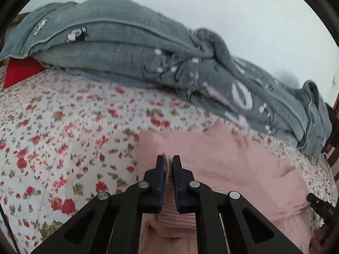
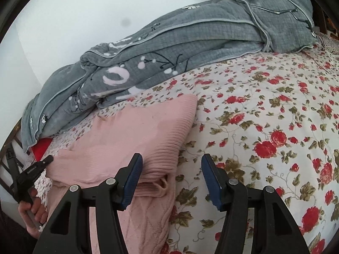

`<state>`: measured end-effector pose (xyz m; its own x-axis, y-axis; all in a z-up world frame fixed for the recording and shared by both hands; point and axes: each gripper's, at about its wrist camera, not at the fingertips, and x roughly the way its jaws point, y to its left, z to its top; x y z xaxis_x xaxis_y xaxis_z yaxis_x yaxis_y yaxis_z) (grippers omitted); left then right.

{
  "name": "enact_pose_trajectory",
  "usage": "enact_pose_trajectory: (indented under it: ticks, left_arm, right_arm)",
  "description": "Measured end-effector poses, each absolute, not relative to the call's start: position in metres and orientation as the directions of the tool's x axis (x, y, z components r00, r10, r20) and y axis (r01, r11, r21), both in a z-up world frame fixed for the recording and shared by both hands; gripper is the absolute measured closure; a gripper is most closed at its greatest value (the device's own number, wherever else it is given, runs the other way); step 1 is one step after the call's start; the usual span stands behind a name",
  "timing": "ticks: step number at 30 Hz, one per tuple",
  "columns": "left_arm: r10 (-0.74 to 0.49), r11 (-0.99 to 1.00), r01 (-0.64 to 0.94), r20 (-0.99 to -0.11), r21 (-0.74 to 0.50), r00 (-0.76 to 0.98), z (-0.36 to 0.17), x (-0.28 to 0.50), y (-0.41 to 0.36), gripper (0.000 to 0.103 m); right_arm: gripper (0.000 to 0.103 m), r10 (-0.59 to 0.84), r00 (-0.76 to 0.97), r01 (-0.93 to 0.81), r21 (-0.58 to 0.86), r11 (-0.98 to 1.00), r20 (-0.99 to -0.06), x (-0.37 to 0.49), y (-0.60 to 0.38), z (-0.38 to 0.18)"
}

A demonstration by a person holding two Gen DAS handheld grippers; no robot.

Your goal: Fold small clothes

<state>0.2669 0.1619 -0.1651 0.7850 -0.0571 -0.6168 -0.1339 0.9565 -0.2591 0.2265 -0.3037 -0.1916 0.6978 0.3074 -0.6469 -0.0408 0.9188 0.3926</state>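
Observation:
A pink knitted sweater (image 1: 233, 158) (image 2: 137, 131) lies partly folded on the flowered bedsheet (image 1: 53, 137) (image 2: 264, 116). My left gripper (image 1: 168, 158) is shut, its pads pinching a thin layer of the pink knit near the garment's left side. In the right wrist view the left gripper (image 2: 49, 158) shows at that edge, held by a hand (image 2: 31, 211). My right gripper (image 2: 171, 158) stands open over the sweater's ribbed right edge. One pad is above the knit and the other above the sheet, and neither presses on anything. A black part of the right gripper (image 1: 317, 203) shows at the far right.
A bulky grey quilt (image 1: 127, 48) (image 2: 190, 48) is heaped along the far side of the bed, against a white wall. A red item (image 1: 19, 72) (image 2: 42, 148) peeks from under its end. Flowered sheet spreads to both sides of the sweater.

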Motion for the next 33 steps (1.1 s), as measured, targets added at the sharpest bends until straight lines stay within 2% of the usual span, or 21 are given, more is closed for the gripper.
enact_pose_trajectory:
  ticks: [3, 6, 9, 11, 13, 15, 19, 24, 27, 28, 29, 30, 33]
  left_arm:
    - [-0.052, 0.96, -0.154, -0.686, -0.236, 0.725, -0.179, 0.277, 0.157, 0.094]
    - [-0.052, 0.953, -0.16, -0.656, -0.259, 0.753, -0.172, 0.268, 0.161, 0.09]
    - [-0.084, 0.947, -0.121, -0.591, -0.298, 0.802, -0.159, 0.253, 0.163, 0.079]
    - [-0.122, 0.948, -0.069, -0.554, -0.31, 0.824, -0.153, 0.248, 0.158, 0.059]
    - [-0.137, 0.956, -0.034, -0.544, -0.292, 0.828, -0.152, 0.247, 0.149, 0.052]
    - [-0.12, 0.97, -0.029, -0.579, -0.242, 0.806, -0.157, 0.253, 0.138, 0.052]
    - [-0.037, 0.987, -0.089, -0.725, -0.136, 0.688, -0.186, 0.274, 0.127, 0.052]
    - [-0.086, 0.972, -0.095, -0.708, -0.213, 0.701, -0.187, 0.27, 0.14, 0.049]
    - [-0.081, 0.973, -0.099, -0.708, -0.209, 0.702, -0.188, 0.267, 0.14, 0.046]
    - [-0.071, 0.974, -0.104, -0.71, -0.2, 0.701, -0.188, 0.266, 0.138, 0.043]
    - [-0.056, 0.976, -0.114, -0.714, -0.188, 0.698, -0.188, 0.267, 0.138, 0.033]
    - [-0.028, 0.975, -0.14, -0.725, -0.17, 0.688, -0.188, 0.266, 0.138, 0.029]
    - [-0.064, 0.96, -0.159, -0.73, -0.232, 0.68, -0.192, 0.264, 0.148, 0.027]
  right_arm:
    - [0.044, 0.286, 0.679, -0.022, 0.371, 0.928, -0.676, 0.23, -0.301, -0.197]
    - [0.044, 0.263, 0.683, -0.022, 0.341, 0.94, -0.682, 0.228, -0.297, -0.196]
    - [0.044, 0.254, 0.687, -0.024, 0.329, 0.944, -0.681, 0.227, -0.295, -0.195]
    - [0.044, 0.257, 0.684, -0.023, 0.333, 0.943, -0.683, 0.228, -0.296, -0.196]
    - [0.044, 0.256, 0.682, -0.022, 0.331, 0.944, -0.685, 0.228, -0.295, -0.197]
    - [0.044, 0.249, 0.683, -0.022, 0.32, 0.947, -0.687, 0.228, -0.294, -0.197]
    - [0.043, 0.237, 0.683, -0.025, 0.302, 0.953, -0.691, 0.228, -0.291, -0.196]
    - [0.042, 0.241, 0.682, -0.028, 0.304, 0.952, -0.69, 0.227, -0.291, -0.196]
    - [0.04, 0.242, 0.682, -0.032, 0.303, 0.952, -0.69, 0.227, -0.29, -0.195]
    - [0.04, 0.242, 0.681, -0.033, 0.301, 0.953, -0.691, 0.226, -0.29, -0.195]
    - [0.038, 0.243, 0.681, -0.037, 0.299, 0.953, -0.691, 0.226, -0.289, -0.195]
    - [0.037, 0.244, 0.681, -0.04, 0.298, 0.954, -0.691, 0.226, -0.289, -0.194]
    - [0.034, 0.257, 0.677, -0.056, 0.3, 0.952, -0.689, 0.226, -0.287, -0.194]
